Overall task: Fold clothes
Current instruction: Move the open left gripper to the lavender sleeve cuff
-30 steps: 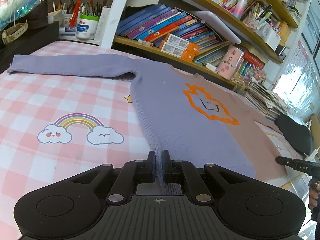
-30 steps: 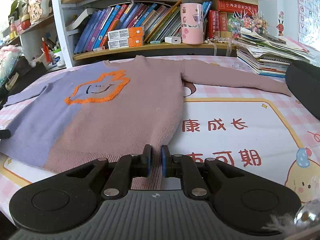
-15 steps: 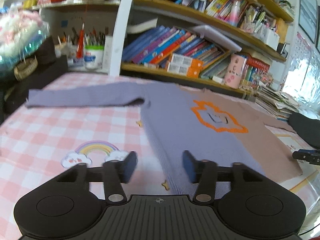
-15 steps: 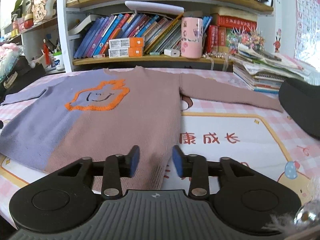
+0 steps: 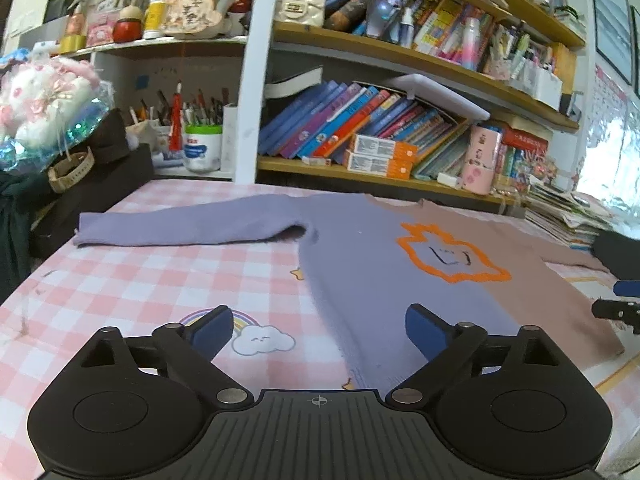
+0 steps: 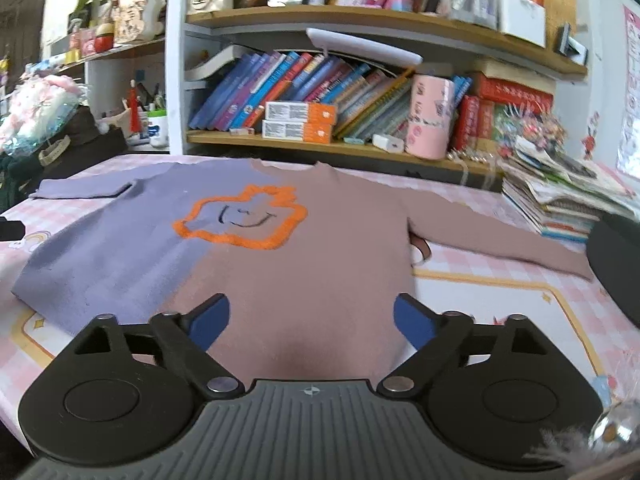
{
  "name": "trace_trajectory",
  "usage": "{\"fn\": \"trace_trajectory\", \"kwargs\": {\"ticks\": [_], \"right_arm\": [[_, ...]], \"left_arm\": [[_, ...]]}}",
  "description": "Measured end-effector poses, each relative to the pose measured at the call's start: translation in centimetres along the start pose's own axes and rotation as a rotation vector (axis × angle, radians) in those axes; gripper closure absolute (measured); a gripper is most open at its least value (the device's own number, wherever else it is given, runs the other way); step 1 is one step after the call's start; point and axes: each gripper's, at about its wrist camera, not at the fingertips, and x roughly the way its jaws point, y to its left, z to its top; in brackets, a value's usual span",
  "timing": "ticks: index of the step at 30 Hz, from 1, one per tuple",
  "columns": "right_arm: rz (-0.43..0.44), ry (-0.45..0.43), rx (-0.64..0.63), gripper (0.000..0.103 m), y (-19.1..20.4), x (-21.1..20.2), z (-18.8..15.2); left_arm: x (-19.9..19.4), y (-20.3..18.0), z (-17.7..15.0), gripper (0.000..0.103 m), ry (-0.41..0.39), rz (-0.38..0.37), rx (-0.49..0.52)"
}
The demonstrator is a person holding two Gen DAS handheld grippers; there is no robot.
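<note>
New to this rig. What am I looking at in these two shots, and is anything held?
No robot arm: a person carries a two-finger gripper in each hand, each with a fisheye camera looking along its fingers. One shot is from the left gripper, the other from the right gripper. Both are open and hold nothing. On the pink checked tablecloth lies a sweater, half purple, half brown, flat, both sleeves spread out, with an orange outlined face on its chest. Behind it is a bookshelf.

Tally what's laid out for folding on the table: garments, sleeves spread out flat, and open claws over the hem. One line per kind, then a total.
Sweater: 1
Spread sleeves, purple sleeve and brown sleeve: 2
Open claws, left claw and right claw: 2
Total: 5
</note>
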Motion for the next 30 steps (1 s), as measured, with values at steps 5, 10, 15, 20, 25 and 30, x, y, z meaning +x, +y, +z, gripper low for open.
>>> {"fn": "trace_trajectory", "kwargs": {"ticks": [5, 10, 15, 20, 25, 30], "right_arm": [[0.043, -0.019, -0.058, 0.004, 1.4, 1.6, 0.8], [0.11, -0.023, -0.109, 0.004, 3.0, 4.3, 2.3], [0.193, -0.066, -0.144, 0.003, 4.6, 6.9, 4.4], [0.253, -0.082, -0.198, 0.003, 5.9, 9.7, 5.8], [0.321, -0.09, -0.19, 0.003, 6.5, 11.8, 6.6], [0.36, -0.098, -0.171, 0.003, 6.4, 12.8, 6.2]], "left_arm": [[0.4, 0.9, 0.3, 0.006, 0.008, 0.028, -0.039], [0.9, 2.6, 0.8, 0.006, 0.012, 0.065, -0.094], [1.0, 3.7, 1.5, 0.006, -0.009, 0.158, -0.051], [2.7, 4.9, 3.5, 0.006, 0.003, 0.253, 0.014], [5.8, 7.3, 5.8, 0.006, 0.029, 0.316, 0.016], [8.5, 10.9, 7.5, 0.007, 0.038, 0.395, -0.072]]}}
